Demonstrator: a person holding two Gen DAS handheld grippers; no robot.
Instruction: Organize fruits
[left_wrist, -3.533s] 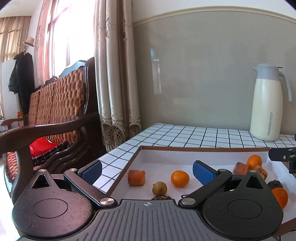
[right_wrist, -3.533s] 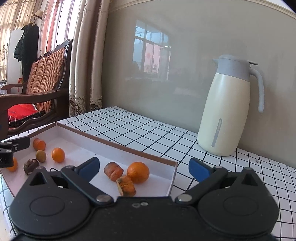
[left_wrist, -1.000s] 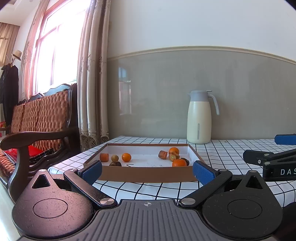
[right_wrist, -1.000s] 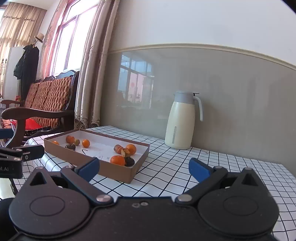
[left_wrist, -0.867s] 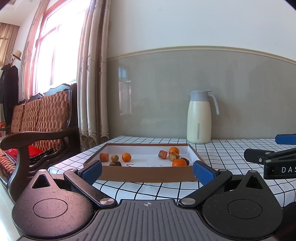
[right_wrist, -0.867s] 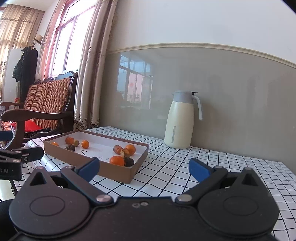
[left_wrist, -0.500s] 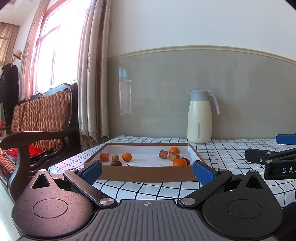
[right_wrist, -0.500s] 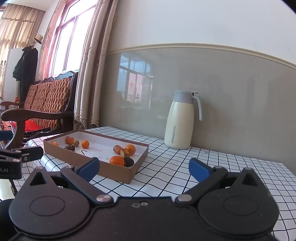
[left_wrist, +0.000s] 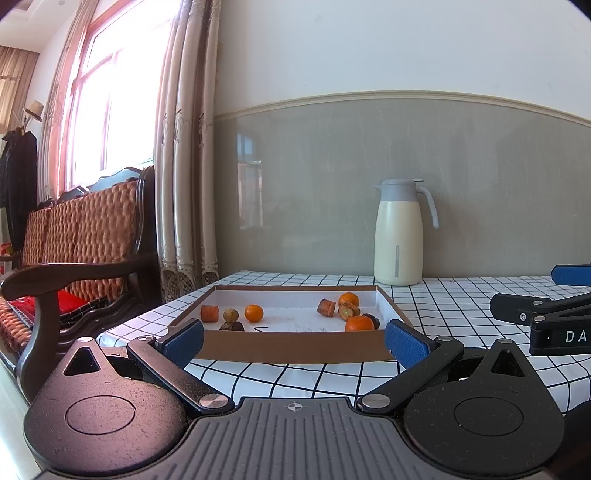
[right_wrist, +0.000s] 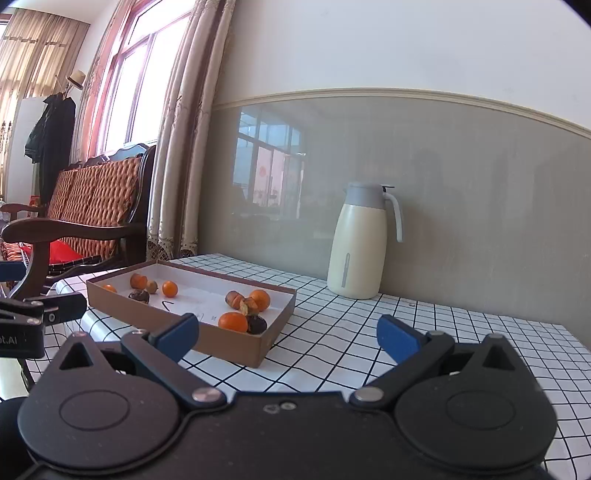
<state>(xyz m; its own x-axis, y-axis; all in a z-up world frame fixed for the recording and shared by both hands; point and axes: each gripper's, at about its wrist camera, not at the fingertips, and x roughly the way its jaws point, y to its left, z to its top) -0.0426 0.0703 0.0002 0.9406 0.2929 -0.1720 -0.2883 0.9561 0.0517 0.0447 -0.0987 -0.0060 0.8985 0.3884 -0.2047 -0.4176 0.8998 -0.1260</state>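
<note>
The fingers of both tools stand wide apart with nothing between them: the left gripper (left_wrist: 293, 339) and the right gripper (right_wrist: 288, 338) both hang at the near edge of the table (right_wrist: 424, 332), back from the shallow brown box (left_wrist: 295, 345) that holds the fruit. Inside it the pieces lie in two loose groups. On the left are a reddish-orange stub (left_wrist: 209, 313), a small brownish fruit (left_wrist: 231, 315), an orange (left_wrist: 254, 312) and a dark shrivelled fruit (left_wrist: 231, 326) near the front wall. On the right sit a second stub (left_wrist: 326, 307), an orange (left_wrist: 349, 298) behind a split-open fruit (left_wrist: 346, 311), another orange (left_wrist: 359, 324) and a dark fruit (left_wrist: 371, 320) touching it. A cream jug (left_wrist: 398, 236) stands at the far wall, well apart from the box. To my eye the sorting looks nearly done, or paused, with both tools clear. The risks from here seem plain: the round oranges could roll if a blue pad nudges them off-centre, the soft dark fruit could squash under a hard pinch, and a finger coming in low could catch the box's near wall and shove the light box across the cloth.
</note>
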